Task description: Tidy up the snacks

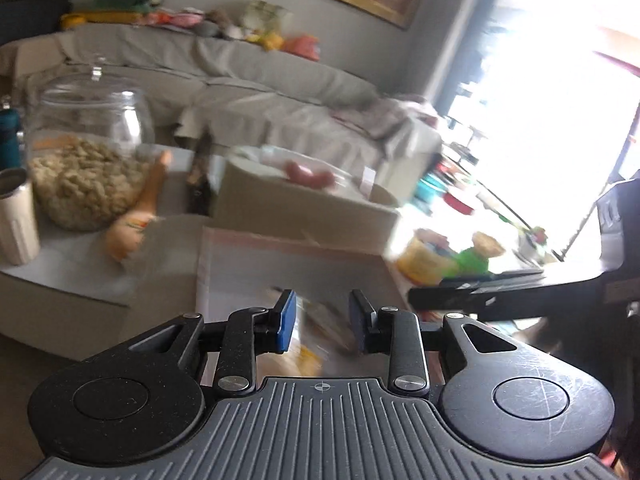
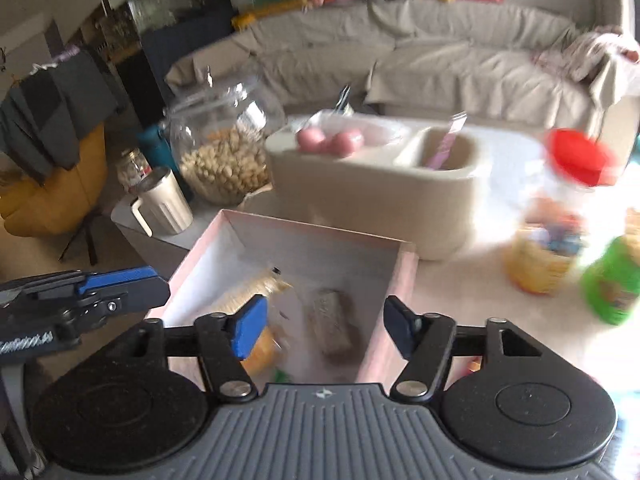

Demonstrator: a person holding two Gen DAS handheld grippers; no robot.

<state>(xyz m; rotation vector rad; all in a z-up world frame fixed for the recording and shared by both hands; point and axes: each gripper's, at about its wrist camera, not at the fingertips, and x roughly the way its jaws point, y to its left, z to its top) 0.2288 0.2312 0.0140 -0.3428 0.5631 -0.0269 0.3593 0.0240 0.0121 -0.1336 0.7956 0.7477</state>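
Note:
A pink open box (image 2: 400, 288) sits on the table in front of me; it also shows in the left wrist view (image 1: 224, 264). Inside lie a yellow cracker packet (image 2: 256, 300) and a brownish wrapped bar (image 2: 332, 320). My right gripper (image 2: 324, 324) is open and empty above the box's near end. My left gripper (image 1: 322, 320) is open above a blurred snack packet (image 1: 308, 352) in the box; it also shows at the left in the right wrist view (image 2: 120, 280). A yellow cup (image 2: 536, 264), a green cup (image 2: 612, 284) and a red-lidded jar (image 2: 576, 176) stand to the right.
A beige two-part organizer (image 2: 360, 196) with pink balls (image 2: 332, 140) stands behind the box. A glass jar of puffed snacks (image 2: 224, 152), a white mug (image 2: 160, 204) and an orange packet (image 1: 136, 216) stand at the left. A covered sofa (image 2: 440, 60) is behind.

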